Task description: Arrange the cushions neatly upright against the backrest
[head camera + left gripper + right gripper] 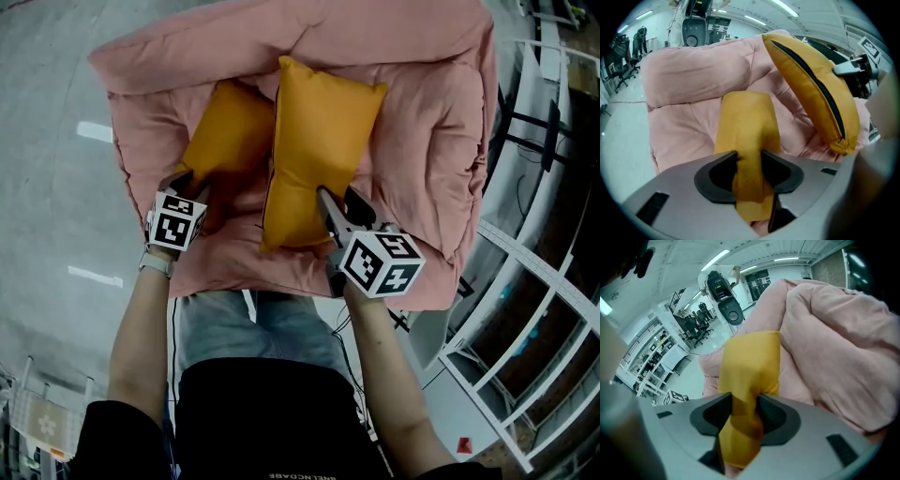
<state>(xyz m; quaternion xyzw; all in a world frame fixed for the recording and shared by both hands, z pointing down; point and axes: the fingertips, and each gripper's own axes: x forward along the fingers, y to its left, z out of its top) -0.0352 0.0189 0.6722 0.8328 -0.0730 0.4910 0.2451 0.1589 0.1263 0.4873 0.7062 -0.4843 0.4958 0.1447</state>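
Pinching left orange cushion [225, 131] with left gripper [749, 165], clamping right orange cushion [319, 141] in right gripper [745, 405], on pink sofa [427, 122].

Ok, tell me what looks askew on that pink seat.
Neither one sits square. The left cushion lies low and slanted, partly overlapped by the right cushion, which leans at an angle instead of standing flat against the backrest. The left tool and right tool each pinch a cushion's near edge.

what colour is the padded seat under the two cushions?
The seat is plain dusty pink, no pattern. Shows best in the head view.
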